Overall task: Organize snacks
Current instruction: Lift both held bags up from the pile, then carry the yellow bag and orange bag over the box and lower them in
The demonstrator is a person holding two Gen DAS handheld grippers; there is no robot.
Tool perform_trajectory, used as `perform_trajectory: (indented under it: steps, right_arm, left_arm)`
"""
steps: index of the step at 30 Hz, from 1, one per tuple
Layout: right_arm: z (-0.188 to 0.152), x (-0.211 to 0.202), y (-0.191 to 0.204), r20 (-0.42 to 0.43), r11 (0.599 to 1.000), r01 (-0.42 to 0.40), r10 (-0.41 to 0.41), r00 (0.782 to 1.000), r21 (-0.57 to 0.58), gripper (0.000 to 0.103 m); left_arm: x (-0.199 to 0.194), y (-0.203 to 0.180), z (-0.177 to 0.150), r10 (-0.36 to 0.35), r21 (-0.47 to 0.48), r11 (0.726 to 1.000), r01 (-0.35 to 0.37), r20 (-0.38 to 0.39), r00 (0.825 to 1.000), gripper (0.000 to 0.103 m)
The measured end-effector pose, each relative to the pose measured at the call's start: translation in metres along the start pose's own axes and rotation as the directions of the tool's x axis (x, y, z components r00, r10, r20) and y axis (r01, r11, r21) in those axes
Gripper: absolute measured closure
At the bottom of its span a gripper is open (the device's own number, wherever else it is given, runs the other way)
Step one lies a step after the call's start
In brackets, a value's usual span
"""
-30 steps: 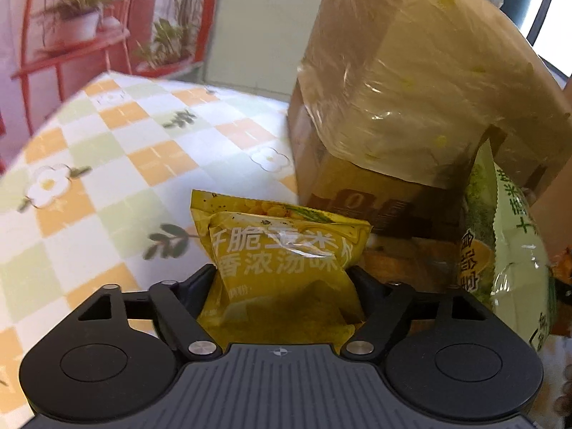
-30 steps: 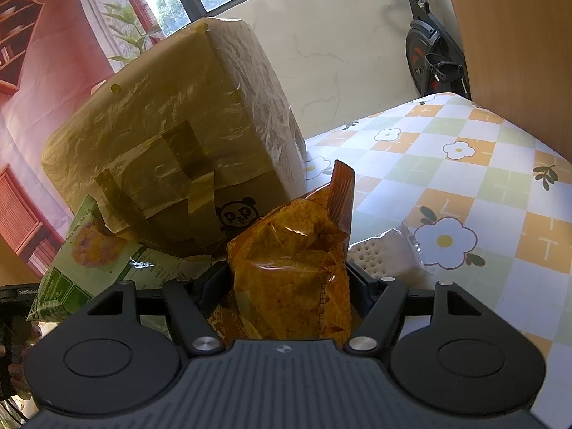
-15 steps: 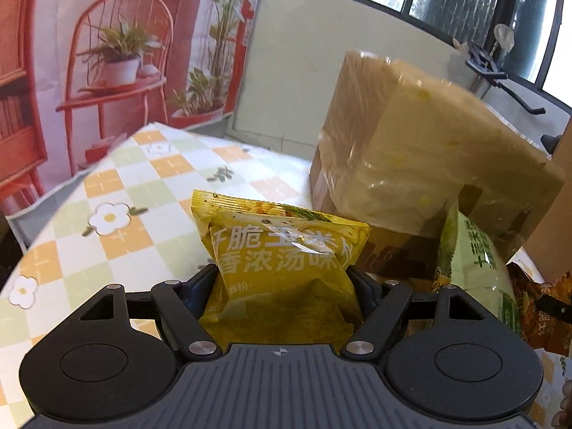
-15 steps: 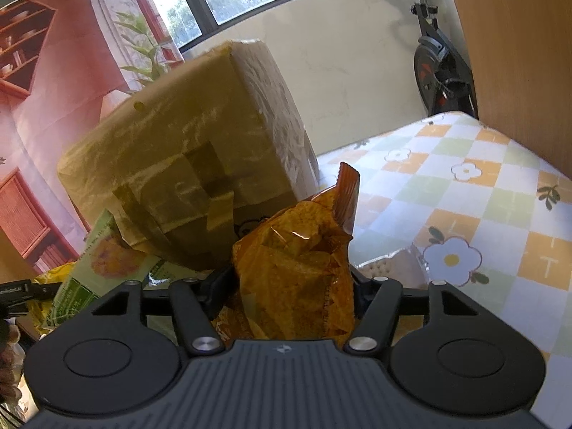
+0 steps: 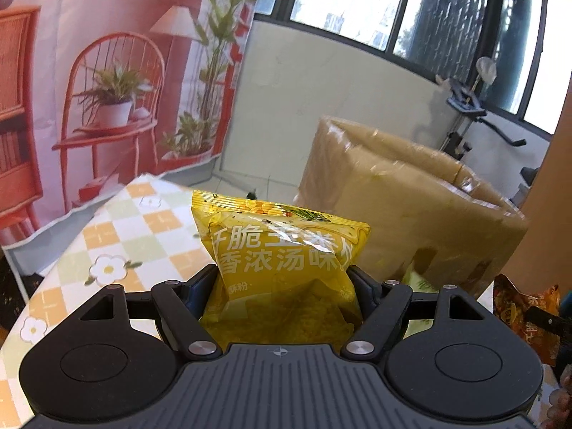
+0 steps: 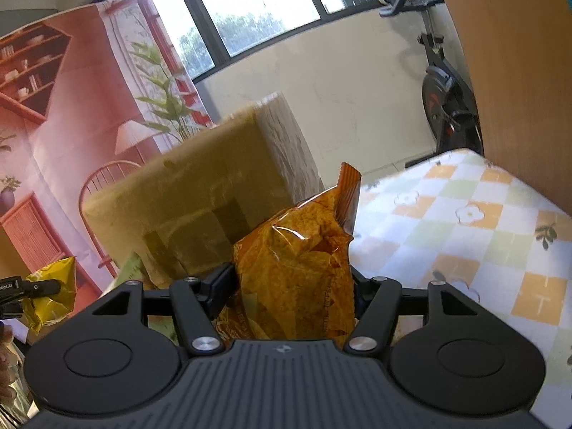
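Note:
A yellow snack bag with white Chinese print stands upright between the fingers of my left gripper, which is shut on its sides and holds it in the air. My right gripper is shut on an orange chip bag, also lifted. Behind both stands a tall cardboard box wrapped in tan tape, its open top just showing. The same box fills the left middle of the right wrist view. The yellow bag also shows at that view's left edge, and the orange bag at the left wrist view's right edge.
A tablecloth with orange, green and white checks and daisies covers the table. A green snack bag lies low against the box. A printed red backdrop hangs at the left, a wooden panel at the right, an exercise bike beyond.
Both grippers have risen with their bags and tilted up, so the box sits lower and its top rim has come into view. The right jaws narrowed slightly on the orange bag.

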State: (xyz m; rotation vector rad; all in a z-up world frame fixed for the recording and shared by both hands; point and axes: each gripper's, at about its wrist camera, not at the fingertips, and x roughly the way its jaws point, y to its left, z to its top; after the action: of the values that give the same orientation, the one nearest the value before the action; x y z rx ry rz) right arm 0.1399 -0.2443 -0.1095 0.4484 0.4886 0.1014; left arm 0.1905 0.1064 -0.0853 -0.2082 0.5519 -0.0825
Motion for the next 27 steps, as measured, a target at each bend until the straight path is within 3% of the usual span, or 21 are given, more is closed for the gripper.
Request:
perform_trajectory:
  steps: [14, 27]
  right_arm:
    - [0.035, -0.023, 0.016, 0.112, 0.998, -0.05, 0.054, 0.992, -0.045, 0.038]
    - [0.08, -0.04, 0.034, 0.232, 0.993, -0.091, 0.105, 0.967, -0.072, 0.041]
  left_arm:
    - [-0.019, -0.019, 0.021, -0.06, 0.047, 0.997, 0.056, 0.083, 0.995, 0.024]
    - [-0.019, -0.05, 0.056, -0.128, 0.101, 0.988, 0.114, 0.136, 0.983, 0.024]
